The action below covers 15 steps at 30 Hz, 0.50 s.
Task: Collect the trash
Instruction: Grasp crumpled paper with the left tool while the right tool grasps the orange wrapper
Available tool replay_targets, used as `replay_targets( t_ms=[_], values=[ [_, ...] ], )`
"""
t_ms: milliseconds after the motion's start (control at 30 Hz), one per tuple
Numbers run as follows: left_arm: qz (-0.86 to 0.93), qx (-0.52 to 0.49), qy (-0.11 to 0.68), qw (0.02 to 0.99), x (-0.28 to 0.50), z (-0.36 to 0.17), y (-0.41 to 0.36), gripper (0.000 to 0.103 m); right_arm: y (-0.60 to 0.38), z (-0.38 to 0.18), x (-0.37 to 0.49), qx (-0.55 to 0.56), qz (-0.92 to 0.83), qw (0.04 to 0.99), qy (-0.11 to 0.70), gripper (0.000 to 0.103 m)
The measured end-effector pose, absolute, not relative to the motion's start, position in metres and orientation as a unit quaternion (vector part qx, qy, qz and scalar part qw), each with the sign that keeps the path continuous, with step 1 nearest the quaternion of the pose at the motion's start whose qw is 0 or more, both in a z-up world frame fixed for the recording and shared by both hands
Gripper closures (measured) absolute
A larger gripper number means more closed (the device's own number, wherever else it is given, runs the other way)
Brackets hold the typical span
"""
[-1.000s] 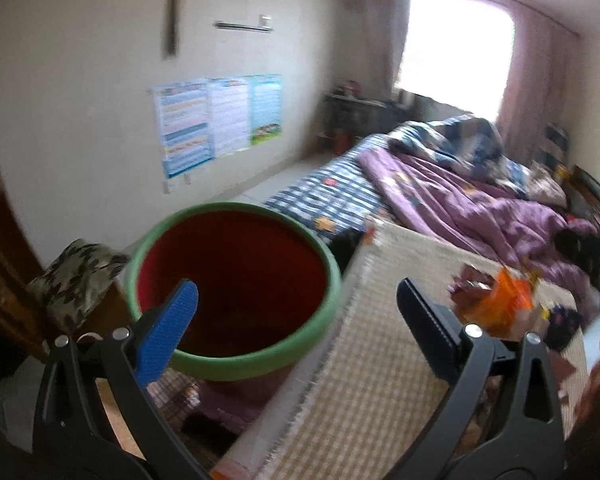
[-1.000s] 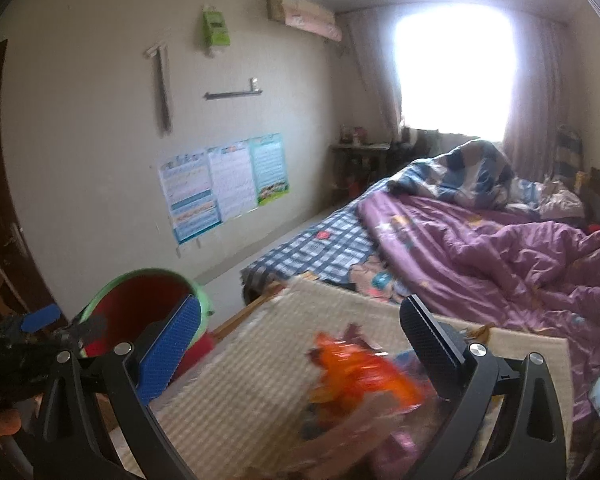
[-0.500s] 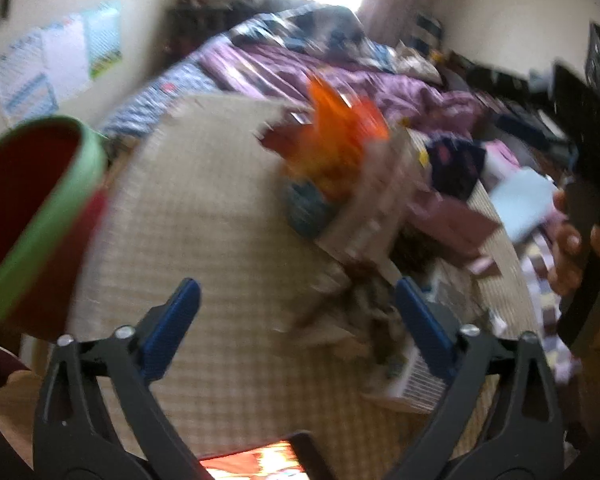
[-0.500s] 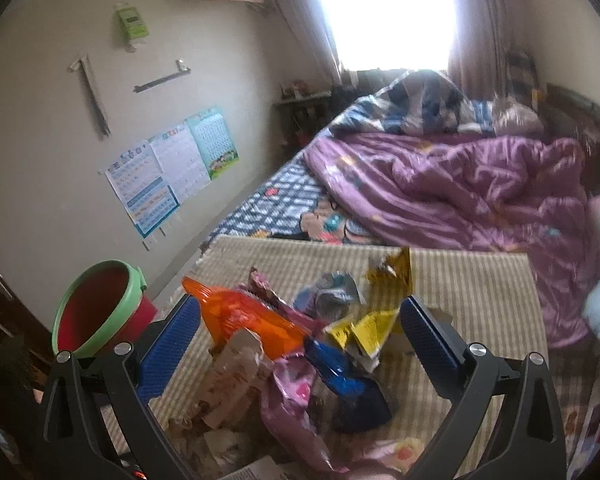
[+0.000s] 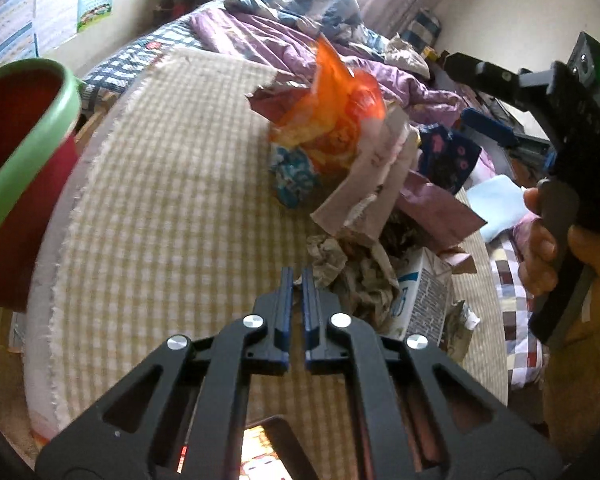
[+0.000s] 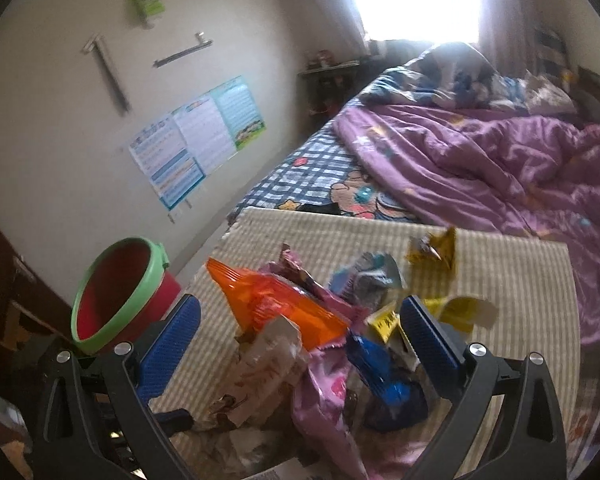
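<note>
Left wrist view: left gripper (image 5: 296, 280) jaws have just closed, nothing visibly between them, beside crumpled grey paper (image 5: 355, 270) on checked beige mat (image 5: 160, 200). Right gripper (image 6: 300, 332) spread wide over orange plastic wrapper (image 6: 276, 304); red, green-rimmed plastic bucket (image 6: 116, 292) stands off mat's left edge.

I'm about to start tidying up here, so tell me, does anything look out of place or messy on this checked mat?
Yes. A heap of trash lies on the checked mat: an orange wrapper, a pink wrapper, a blue wrapper, yellow scraps, crumpled paper and a small carton. None is in the red bucket beside the mat.
</note>
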<state>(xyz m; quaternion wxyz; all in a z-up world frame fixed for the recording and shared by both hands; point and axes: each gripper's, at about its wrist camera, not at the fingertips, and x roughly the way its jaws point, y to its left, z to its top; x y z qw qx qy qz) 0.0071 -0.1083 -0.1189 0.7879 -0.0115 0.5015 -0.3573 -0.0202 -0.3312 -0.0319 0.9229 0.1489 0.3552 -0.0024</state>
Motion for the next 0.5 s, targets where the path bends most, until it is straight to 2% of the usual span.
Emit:
replay_targets(
  t_ms=[67,133,200,233,300,467,500],
  values=[
    [-0.352,-0.012,0.494,0.795,0.008,-0.114,-0.109,0.099,-0.33,-0.029,-0.018,0.13,0.001,0.924,0.361,0.007],
    [-0.358,-0.022,0.496,0.791,0.009,-0.114,-0.106,0.089,-0.332,-0.029,-0.021,0.126,-0.003,0.923,0.365,0.007],
    [-0.37,-0.024,0.497,0.785,0.004,-0.114,-0.106,0.055,-0.338,-0.032,-0.025,0.135,-0.007,0.921,0.366,0.007],
    [-0.372,-0.023,0.494,0.786,0.004,-0.115,-0.109,0.048,-0.341,-0.034,-0.028,0.14,-0.011,0.919,0.368,0.007],
    [-0.383,-0.018,0.492,0.782,0.003,-0.117,-0.118,0.029,-0.344,-0.039,-0.033,0.147,-0.015,0.917,0.371,0.007],
    [-0.4,0.01,0.51,0.762,0.001,-0.129,-0.149,0.026,-0.347,-0.046,-0.04,0.17,-0.02,0.911,0.374,0.007],
    [-0.397,0.017,0.516,0.758,0.002,-0.133,-0.153,0.03,-0.347,-0.047,-0.041,0.173,-0.019,0.911,0.374,0.007]
  ],
)
